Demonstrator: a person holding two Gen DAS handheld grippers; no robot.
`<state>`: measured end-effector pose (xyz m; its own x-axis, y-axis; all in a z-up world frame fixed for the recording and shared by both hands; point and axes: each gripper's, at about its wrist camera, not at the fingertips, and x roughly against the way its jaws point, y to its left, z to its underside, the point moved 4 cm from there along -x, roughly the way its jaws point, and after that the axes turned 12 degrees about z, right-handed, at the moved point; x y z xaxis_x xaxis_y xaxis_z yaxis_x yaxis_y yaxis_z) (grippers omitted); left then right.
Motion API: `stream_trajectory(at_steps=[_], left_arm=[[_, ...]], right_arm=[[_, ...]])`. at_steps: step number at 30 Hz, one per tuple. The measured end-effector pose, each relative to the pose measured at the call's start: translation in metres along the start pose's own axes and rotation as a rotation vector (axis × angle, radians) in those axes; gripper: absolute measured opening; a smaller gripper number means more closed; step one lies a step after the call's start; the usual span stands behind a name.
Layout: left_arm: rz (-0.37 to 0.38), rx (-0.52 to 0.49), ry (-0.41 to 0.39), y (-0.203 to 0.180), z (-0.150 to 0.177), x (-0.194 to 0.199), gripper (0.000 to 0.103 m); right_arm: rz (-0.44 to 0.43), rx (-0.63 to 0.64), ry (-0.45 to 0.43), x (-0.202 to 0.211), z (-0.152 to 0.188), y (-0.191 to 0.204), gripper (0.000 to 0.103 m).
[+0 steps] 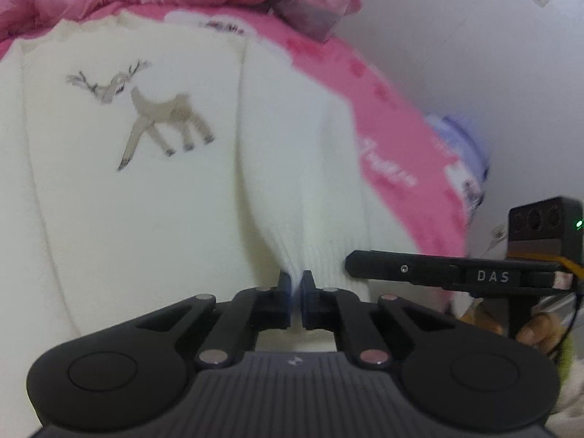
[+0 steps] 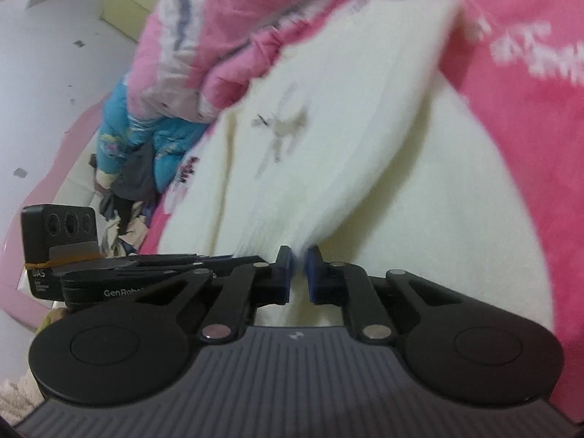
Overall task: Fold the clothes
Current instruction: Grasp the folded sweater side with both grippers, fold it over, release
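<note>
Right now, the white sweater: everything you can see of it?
The white sweater looks like a soft cream knit with a ribbed hem and a tan deer motif on its front. It lies spread over a pink printed bedcover, creased lengthwise. The left gripper and the right gripper each pinch the near hem between shut fingers, bunching the fabric there. Both views are motion-blurred.

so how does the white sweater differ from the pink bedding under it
The white sweater is cream knit with a ribbed hem and a deer motif; the pink bedding is bright pink with white print. The sweater is pinched by the left gripper and the right gripper; the bedding lies ungripped beneath. Both are soft fabric.
</note>
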<state>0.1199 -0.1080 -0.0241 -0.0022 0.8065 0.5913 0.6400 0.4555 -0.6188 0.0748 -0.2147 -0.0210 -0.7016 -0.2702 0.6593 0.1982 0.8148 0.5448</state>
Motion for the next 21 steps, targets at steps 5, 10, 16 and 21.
stream_trajectory(at_steps=[5, 10, 16, 21], left_arm=[[0.094, -0.02, -0.005, -0.033, 0.011, 0.012, 0.005], [0.119, -0.035, 0.073, -0.049, 0.031, -0.013, 0.005], [0.126, -0.049, 0.138, -0.06, 0.039, -0.042, 0.004], [0.113, -0.048, 0.194, -0.061, 0.045, -0.063, 0.004]], right_arm=[[-0.028, 0.096, -0.041, 0.065, 0.015, 0.003, 0.007], [0.033, 0.127, -0.01, 0.093, 0.042, -0.015, 0.007], [0.084, 0.144, 0.004, 0.104, 0.048, -0.039, 0.007], [0.112, 0.204, 0.001, 0.116, 0.051, -0.046, 0.007]])
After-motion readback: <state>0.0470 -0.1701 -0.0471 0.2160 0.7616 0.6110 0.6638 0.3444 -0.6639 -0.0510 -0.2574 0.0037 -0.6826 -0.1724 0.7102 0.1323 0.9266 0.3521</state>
